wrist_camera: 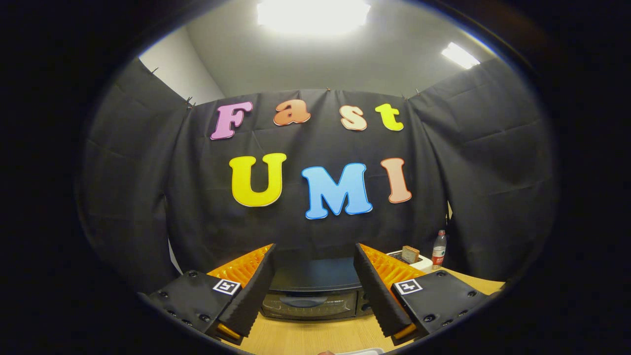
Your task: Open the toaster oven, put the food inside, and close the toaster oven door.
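- Gripper (pixel 315 288) spread wide, holding nothing, above the bench (pixel 315 335).
- Toaster oven (pixel 313 291) dead ahead at 12 o'clock, door shut; best approached low, aiming for the handle (pixel 303 301).
- Food (pixel 410 254) beyond, at 2 o'clock.

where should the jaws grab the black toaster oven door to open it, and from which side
Grip the dark curved handle across the top of the black toaster oven's closed glass door, coming straight in from the front. The handle lies horizontal between the open gripper's jaws, on the wooden table.
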`<state>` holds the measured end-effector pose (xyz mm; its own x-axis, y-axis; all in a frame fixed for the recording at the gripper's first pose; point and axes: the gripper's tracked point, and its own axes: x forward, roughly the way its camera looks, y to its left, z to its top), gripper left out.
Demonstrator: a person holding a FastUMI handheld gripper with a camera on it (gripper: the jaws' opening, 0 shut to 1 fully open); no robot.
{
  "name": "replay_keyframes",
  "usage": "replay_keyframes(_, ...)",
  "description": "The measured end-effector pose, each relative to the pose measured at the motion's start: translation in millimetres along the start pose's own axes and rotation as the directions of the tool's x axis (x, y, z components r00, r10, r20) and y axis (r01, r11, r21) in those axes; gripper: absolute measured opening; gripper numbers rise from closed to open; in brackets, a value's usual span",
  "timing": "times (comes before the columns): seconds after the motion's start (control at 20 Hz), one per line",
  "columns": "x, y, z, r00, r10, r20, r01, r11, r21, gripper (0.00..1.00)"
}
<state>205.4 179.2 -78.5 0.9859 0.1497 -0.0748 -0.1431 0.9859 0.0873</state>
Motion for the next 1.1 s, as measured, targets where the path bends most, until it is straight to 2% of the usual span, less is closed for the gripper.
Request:
replay_keyframes(0.6, 87.0, 19.3, -85.6, 0.990, 0.012, -0.138, -0.012, 1.000, 0.001, 0.97)
replay_keyframes(1.1, 117.3, 27.5, -156.1, 0.960, 0.011, -0.278, -0.019, 0.999, -0.027, 0.98)
